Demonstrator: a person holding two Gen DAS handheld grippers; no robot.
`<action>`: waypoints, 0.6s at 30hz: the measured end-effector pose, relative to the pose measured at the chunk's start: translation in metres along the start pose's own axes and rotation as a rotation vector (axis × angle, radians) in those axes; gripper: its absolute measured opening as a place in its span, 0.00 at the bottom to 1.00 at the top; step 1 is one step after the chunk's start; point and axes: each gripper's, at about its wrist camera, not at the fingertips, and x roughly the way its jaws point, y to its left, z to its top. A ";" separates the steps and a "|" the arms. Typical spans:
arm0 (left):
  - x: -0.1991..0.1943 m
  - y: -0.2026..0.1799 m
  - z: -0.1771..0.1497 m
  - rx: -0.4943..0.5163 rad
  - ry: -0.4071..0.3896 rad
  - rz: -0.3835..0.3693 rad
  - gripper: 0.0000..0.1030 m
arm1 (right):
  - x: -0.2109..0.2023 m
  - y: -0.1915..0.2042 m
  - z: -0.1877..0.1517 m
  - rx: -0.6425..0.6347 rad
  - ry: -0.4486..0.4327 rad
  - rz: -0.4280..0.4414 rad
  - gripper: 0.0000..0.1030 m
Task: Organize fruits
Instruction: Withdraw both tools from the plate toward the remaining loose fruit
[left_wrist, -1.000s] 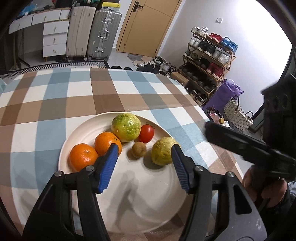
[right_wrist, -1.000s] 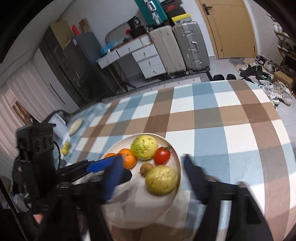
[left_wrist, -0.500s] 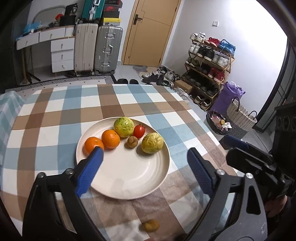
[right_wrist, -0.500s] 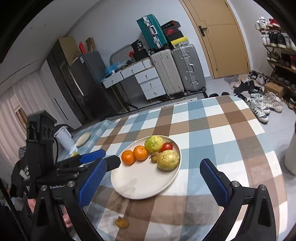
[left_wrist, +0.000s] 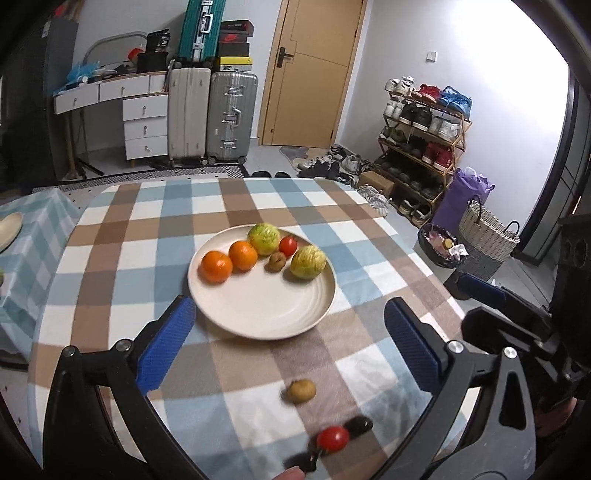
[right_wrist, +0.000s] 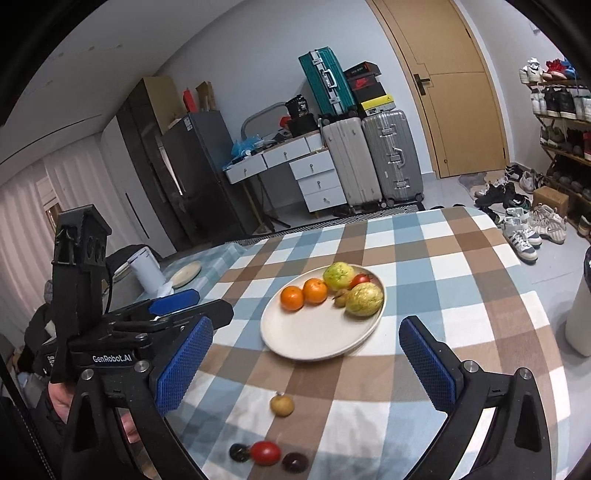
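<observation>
- The plate sits on the checked tablecloth and holds six fruits in a loose row along its far side: two oranges, a green-yellow fruit, a small red tomato, a small brown fruit and a second yellow-green fruit.
- Loose fruit lies on the cloth near the viewer, well apart from the plate: a small tan fruit, a red tomato and two dark round fruits, one on each side of that tomato.
- The left gripper is spread wide and grasps nothing; it hangs above the cloth on the near side of the plate.
- The right gripper is likewise wide apart and empty, facing the plate from the near side.
- Judged step: between picks, with the plate partly filled and four pieces not yet gathered.
- Next move, as I judge it: lower one gripper over the tan fruit, straddle it, close gently, then carry it to the bare near half of the plate.
- Risk: the round pieces may roll on the soft cloth if nudged.
</observation>
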 end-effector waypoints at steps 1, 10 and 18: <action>-0.005 0.002 -0.006 -0.008 0.009 -0.001 0.99 | -0.002 0.003 -0.003 -0.003 -0.002 0.009 1.00; -0.020 0.011 -0.052 -0.026 0.078 -0.033 0.99 | -0.013 0.025 -0.033 -0.039 0.021 -0.011 1.00; -0.008 0.012 -0.097 -0.003 0.171 -0.081 0.99 | -0.014 0.029 -0.058 -0.042 0.071 -0.044 1.00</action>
